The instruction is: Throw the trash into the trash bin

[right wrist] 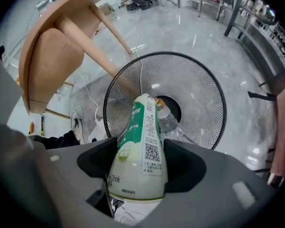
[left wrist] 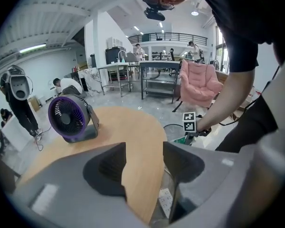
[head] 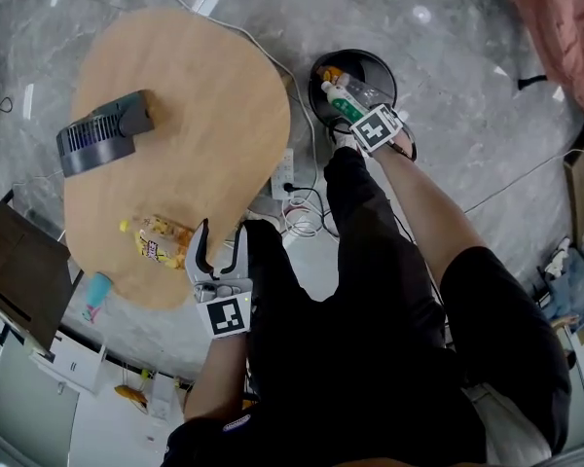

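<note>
Table top (head: 175, 86) reads as pale wood, smooth and matt; the floor (head: 448, 47) around it is polished grey stone, glossy, throwing back the lamps; far right, the trash bin (right wrist: 199, 84) is black wire mesh, metal by the look; the bottle (right wrist: 142, 122) is shiny white-and-green plastic under a printed film; left gripper (left wrist: 143, 151) and right gripper (right wrist: 141, 145) are matt grey plastic; the fan (left wrist: 69, 118) has a purple plastic rim with a slight sheen; the far armchair (left wrist: 199, 82) is pink cloth.

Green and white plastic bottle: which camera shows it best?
Right gripper view: the green and white plastic bottle looms large between the jaws. Head view shows it small; left gripper view, only a green sliver.
</note>
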{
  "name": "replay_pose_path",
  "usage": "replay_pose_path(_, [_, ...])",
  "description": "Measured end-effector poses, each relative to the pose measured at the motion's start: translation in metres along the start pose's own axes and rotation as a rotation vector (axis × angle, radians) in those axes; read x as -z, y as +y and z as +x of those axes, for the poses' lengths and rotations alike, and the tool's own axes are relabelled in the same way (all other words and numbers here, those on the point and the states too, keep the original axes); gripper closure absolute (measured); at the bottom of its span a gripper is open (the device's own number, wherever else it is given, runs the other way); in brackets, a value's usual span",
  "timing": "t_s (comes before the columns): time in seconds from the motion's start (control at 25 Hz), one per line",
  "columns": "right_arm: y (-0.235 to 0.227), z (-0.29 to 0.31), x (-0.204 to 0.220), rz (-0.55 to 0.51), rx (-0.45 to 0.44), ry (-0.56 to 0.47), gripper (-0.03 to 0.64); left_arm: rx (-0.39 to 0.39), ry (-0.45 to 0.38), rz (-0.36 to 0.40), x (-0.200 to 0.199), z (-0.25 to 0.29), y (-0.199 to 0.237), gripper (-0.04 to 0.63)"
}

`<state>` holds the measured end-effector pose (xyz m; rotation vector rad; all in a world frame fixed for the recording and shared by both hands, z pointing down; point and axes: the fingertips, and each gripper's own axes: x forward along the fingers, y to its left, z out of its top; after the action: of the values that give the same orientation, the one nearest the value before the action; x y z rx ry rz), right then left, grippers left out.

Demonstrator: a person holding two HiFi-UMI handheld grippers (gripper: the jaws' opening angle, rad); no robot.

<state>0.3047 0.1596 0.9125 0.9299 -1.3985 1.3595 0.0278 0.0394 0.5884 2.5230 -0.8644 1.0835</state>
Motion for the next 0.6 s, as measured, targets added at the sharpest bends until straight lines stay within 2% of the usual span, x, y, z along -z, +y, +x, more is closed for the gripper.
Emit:
replay_pose_path(0.12, [0.001,0.013,-0.004,-0.028,-0.009,0.087,0.281,-0.004,-0.003,-0.014,0.003,-0.003,0.005,0.345])
replay_pose_path(0.24, [-0.009,0.017,-0.001,-0.081,0.064,0.166,0.280,-0.010,-0.005,-0.036,0.007,-0.006,0.010,0.345])
replay_pose_path(0.44, [0.008,0.036,-0.013,-0.123,0.049,0.120,0.281,-0.018,0.004,-0.061,0.020,-0.020,0.019,0.345])
replay_pose_path(0.6, [0.001,0.038,-0.009,-0.141,0.097,0.151,0.276,-0.036,0.003,-0.063,0.032,-0.032,0.026,0.345])
